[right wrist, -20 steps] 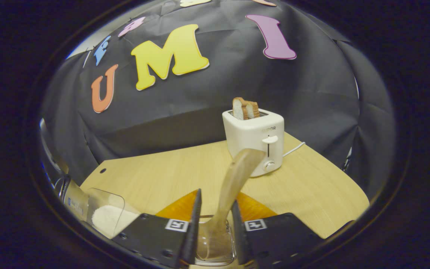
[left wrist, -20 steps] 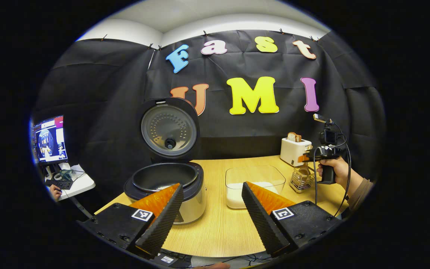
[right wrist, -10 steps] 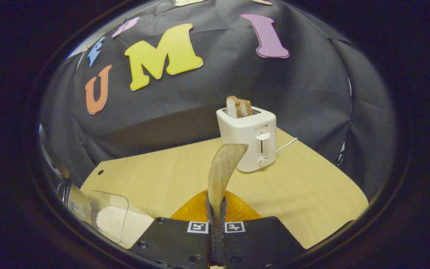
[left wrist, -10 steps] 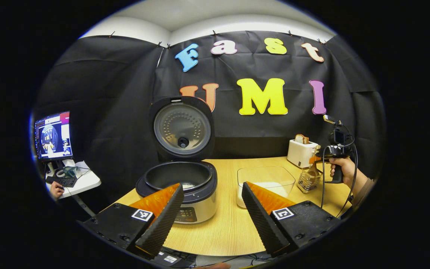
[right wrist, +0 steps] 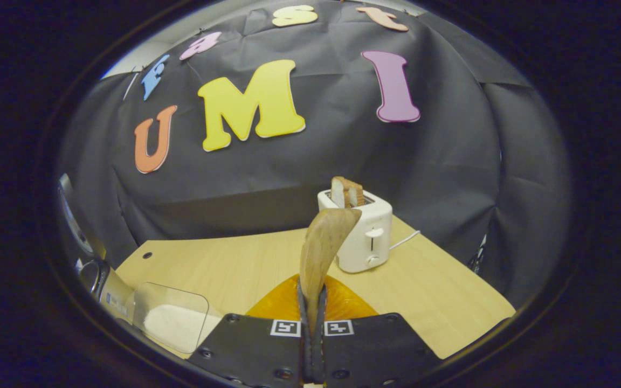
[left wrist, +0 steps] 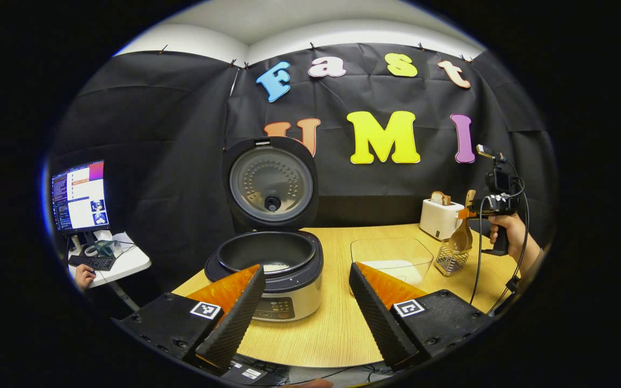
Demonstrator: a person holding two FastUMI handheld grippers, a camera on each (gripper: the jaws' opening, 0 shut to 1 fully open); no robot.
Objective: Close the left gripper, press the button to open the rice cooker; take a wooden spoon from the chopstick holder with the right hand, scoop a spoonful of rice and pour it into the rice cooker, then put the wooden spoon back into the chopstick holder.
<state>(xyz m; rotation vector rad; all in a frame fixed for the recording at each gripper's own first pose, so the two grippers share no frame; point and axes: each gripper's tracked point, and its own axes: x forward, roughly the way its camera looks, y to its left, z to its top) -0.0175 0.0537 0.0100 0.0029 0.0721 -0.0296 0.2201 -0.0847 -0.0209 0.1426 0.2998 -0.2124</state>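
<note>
The rice cooker point(left wrist: 267, 272) stands open, lid point(left wrist: 271, 183) upright, with a little rice in the pot. My left gripper point(left wrist: 306, 268) hangs open in front of it, holding nothing. To the right, a hand holds my right gripper point(left wrist: 469, 213) shut on the wooden spoon point(left wrist: 461, 234), whose bowl sits at the top of the wire chopstick holder point(left wrist: 449, 262). In the right gripper view the spoon handle point(right wrist: 322, 245) rises from between the closed fingers of my right gripper point(right wrist: 313, 310). The clear rice container point(left wrist: 391, 257) stands between cooker and holder; it also sits at lower left point(right wrist: 173, 320).
A white toaster point(right wrist: 363, 237) with bread in it stands at the back right of the wooden table point(right wrist: 224, 264), also behind the holder point(left wrist: 440, 218). A monitor point(left wrist: 78, 194) and a side table with a person's hand are off to the left.
My right gripper has shut on the spoon handle and risen with it, so the spoon stands higher in the holder. My left gripper has drawn back and stays open.
</note>
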